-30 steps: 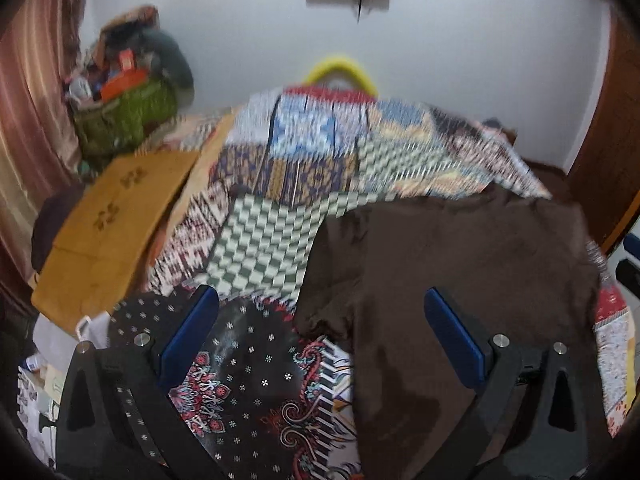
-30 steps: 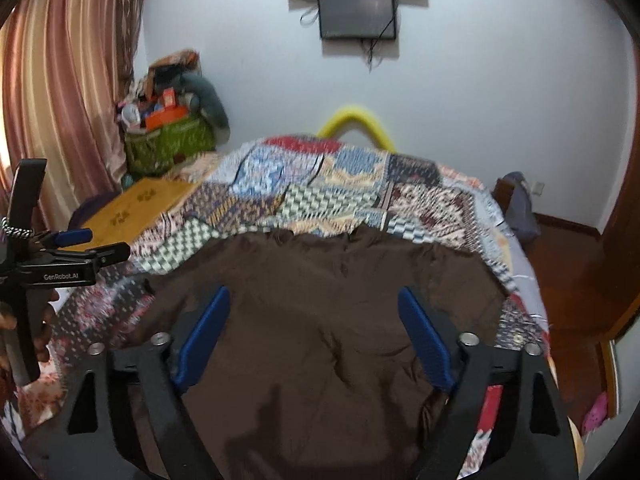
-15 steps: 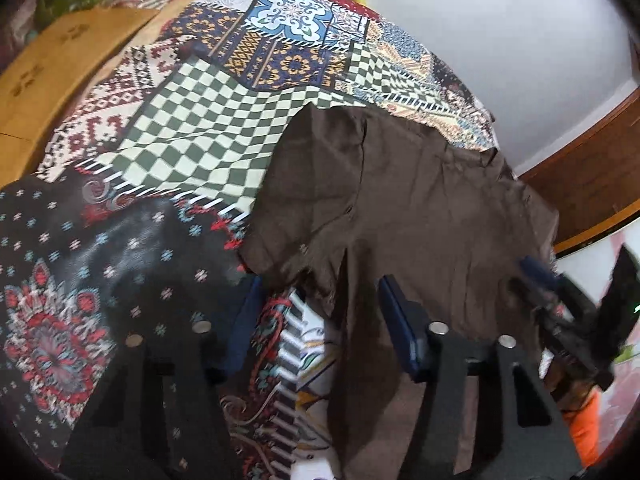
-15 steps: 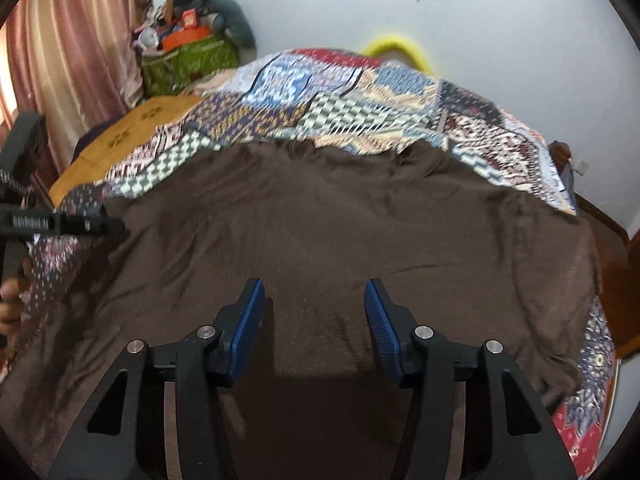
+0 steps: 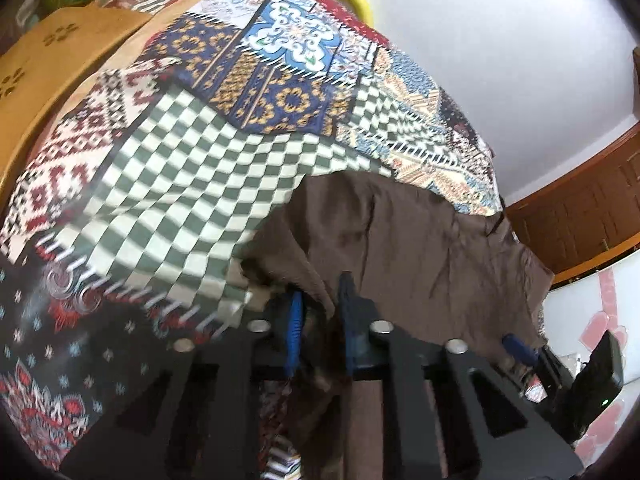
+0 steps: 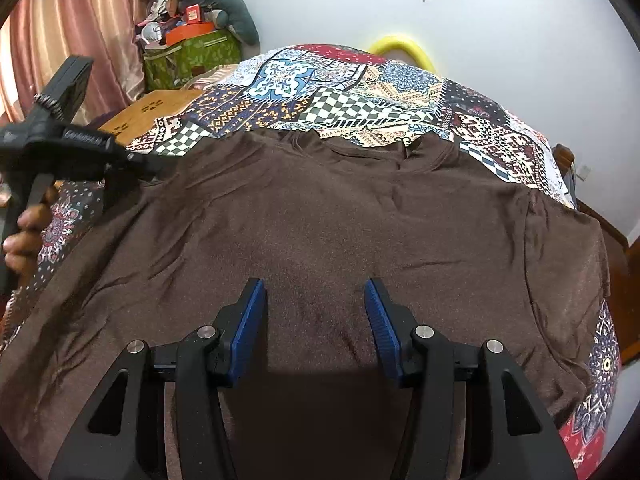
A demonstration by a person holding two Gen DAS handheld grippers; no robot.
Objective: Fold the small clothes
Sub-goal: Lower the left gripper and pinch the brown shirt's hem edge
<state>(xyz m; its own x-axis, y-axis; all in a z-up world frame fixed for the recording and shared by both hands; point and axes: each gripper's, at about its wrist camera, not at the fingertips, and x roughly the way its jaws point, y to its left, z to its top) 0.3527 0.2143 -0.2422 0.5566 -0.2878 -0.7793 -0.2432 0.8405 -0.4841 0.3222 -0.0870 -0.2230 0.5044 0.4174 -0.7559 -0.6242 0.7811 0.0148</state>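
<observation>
A brown shirt [image 6: 340, 220] lies spread flat on the patchwork bedspread [image 6: 320, 80], collar at the far side. My left gripper [image 5: 320, 304] is shut on the shirt's left sleeve edge [image 5: 296, 268], pinching the brown cloth between its blue pads. It shows in the right wrist view [image 6: 60, 148] at the shirt's left edge, held by a hand. My right gripper [image 6: 316, 312] is open and empty, hovering low over the lower middle of the shirt. It shows small in the left wrist view [image 5: 520, 350] at the right.
A wooden board with paw prints [image 6: 156, 114] lies left of the bed. A green box piled with items [image 6: 192, 56] stands in the far left corner by pink curtains [image 6: 80, 40]. A wooden door [image 5: 580, 208] is at the right.
My left gripper moved down to the shirt's left sleeve and closed on it. My right gripper lowered toward the shirt, narrowed its jaws from wide, and stays open.
</observation>
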